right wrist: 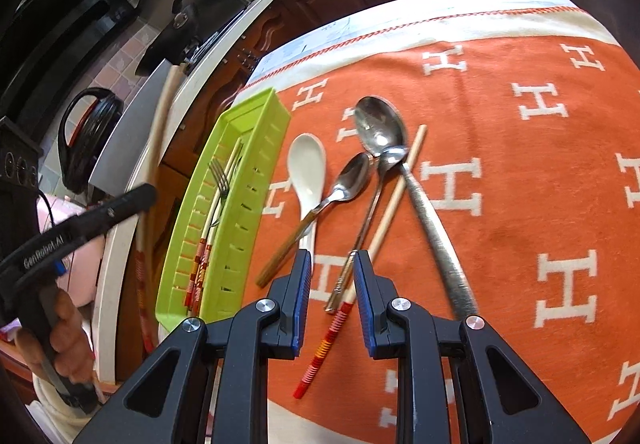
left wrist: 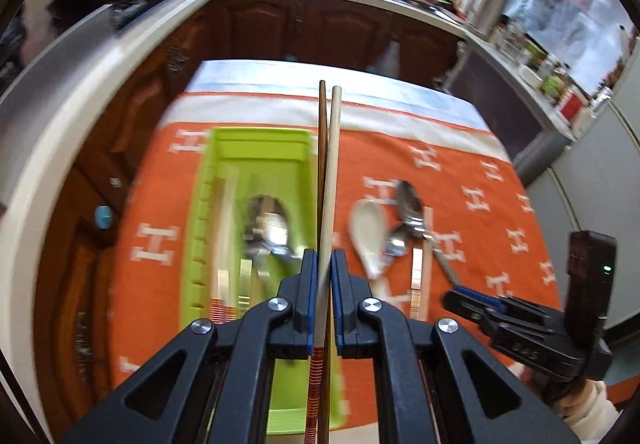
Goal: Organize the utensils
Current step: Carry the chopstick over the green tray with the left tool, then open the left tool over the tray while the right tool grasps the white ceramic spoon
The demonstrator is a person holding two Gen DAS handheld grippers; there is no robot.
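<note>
The chopsticks (left wrist: 327, 179) — one dark, one pale — are being gripped in the left tongs (left wrist: 325, 264), whose jaws are closing tightly on them; the sticks are projecting forward, raised above the tabletop (left wrist: 500, 203). The green tray (left wrist: 256, 147) is lying just left of these tongs, holding a fork and further chopsticks, blurred in this view. Between the blue pads of the right tongs (right wrist: 332, 276), standing partly open and gripping nothing, a slim steel spoon (right wrist: 372, 203) and a single chopstick (right wrist: 384, 219) are lying on the orange cloth (right wrist: 520, 183). Just ahead of them a white ceramic spoon (right wrist: 307, 167), a wooden-handled spoon (right wrist: 340, 191) and a large steel spoon (right wrist: 380, 123) are resting — all outside the tray.
</note>
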